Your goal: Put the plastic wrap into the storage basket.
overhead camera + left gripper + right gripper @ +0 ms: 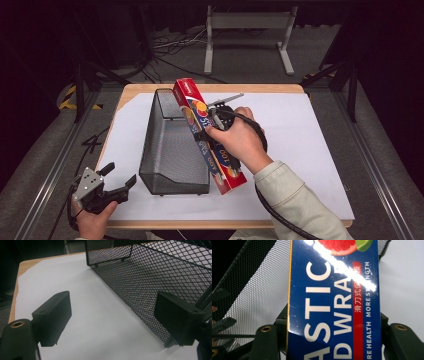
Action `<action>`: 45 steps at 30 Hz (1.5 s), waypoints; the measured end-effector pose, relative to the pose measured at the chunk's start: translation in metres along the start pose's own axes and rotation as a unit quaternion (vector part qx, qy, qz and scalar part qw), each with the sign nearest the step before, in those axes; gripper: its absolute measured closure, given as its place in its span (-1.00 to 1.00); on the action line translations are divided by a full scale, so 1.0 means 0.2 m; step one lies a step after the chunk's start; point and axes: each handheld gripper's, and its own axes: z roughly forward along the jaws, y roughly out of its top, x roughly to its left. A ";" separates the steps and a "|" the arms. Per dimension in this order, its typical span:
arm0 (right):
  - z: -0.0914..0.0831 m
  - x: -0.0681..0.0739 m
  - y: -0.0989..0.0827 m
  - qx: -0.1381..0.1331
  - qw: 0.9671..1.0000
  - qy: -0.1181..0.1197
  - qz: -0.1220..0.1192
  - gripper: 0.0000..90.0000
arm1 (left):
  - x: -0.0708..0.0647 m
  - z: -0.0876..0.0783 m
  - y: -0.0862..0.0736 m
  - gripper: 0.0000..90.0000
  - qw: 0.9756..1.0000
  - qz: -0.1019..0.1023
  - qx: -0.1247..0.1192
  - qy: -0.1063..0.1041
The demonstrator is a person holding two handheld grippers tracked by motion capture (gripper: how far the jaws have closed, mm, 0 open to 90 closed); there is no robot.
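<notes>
Right gripper clamps the plastic wrap box, held tilted beside the mesh basket; placement apparently not yet done. Left gripper spread, idle near the table edge.

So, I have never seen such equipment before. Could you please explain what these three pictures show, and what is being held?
No robot here: a person holds a hand tool with a two-jaw claw in each hand. The high view looks down on a table covered in white. The other two pictures come from cameras riding on each claw. On the table stands a black mesh basket. The right claw grips a long blue and red plastic wrap box, tilted beside the basket. The left claw is open, holds nothing, and waits near the table's corner.
</notes>
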 end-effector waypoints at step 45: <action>0.37 0.12 0.04 0.096 0.995 -0.004 0.033 -0.14 | 0.03 0.00 -0.02 -0.65 1.000 -0.008 -0.003 0.008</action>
